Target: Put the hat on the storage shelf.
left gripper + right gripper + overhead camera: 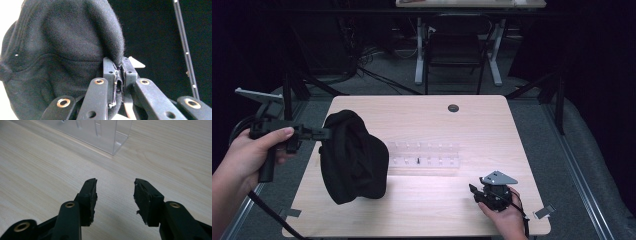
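Note:
A black knitted cap (354, 157) hangs over the left part of the wooden table (427, 117), lifted by its edge. My left gripper (323, 133) comes in level from the left and is shut on the cap's rim. In the left gripper view the cap (60, 50) bulges in front of the jaws, its hem pinched at the left gripper (118, 68). My right gripper (473, 191) rests low at the table's front right, held by a hand. In the right gripper view the right gripper (115, 191) stands open over bare wood with nothing between its jaws.
A clear plastic rack (424, 155) with small slots lies at the table's middle, its corner (110, 135) close ahead of the right gripper. A dark round grommet (453, 108) sits near the far edge. A chair and desk legs stand beyond the table.

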`<action>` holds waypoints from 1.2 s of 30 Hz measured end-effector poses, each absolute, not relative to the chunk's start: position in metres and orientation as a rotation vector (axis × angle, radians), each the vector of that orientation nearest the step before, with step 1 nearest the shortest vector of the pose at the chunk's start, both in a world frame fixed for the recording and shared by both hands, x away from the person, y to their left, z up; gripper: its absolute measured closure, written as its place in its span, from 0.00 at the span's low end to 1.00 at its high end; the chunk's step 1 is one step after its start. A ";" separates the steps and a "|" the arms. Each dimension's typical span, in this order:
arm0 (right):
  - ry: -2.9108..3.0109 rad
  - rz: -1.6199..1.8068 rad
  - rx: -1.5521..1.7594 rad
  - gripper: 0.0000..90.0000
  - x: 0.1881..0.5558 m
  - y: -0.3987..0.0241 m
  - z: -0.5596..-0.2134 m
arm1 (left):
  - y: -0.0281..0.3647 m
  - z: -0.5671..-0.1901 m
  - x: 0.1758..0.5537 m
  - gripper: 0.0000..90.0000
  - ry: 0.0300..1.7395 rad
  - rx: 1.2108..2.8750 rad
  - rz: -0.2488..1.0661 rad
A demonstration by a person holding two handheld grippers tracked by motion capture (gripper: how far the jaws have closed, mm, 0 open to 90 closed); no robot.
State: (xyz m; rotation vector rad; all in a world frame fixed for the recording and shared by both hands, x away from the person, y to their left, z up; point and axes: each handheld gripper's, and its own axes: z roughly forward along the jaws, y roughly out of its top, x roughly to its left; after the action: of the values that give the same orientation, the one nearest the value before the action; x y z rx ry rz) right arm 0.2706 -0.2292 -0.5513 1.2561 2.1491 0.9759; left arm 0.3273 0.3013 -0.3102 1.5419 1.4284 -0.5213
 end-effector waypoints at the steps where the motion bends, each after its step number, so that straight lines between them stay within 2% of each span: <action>1: 2.146 0.981 1.262 0.58 0.271 -0.230 -0.551 | 0.300 -0.309 0.328 0.95 1.423 1.539 -0.518; 11: 2.148 0.980 1.263 0.58 0.271 -0.230 -0.551 | 0.286 -0.295 0.343 0.95 1.402 1.541 -0.504; 36: 2.148 0.980 1.261 0.58 0.272 -0.232 -0.550 | 0.242 -0.289 0.389 0.95 1.389 1.549 -0.489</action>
State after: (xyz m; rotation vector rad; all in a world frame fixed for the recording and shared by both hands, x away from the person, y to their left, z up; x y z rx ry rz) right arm 0.2716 -0.2315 -0.5501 1.2614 2.1477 0.9803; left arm 0.3889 0.2415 -0.2894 1.5491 1.3889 -0.4885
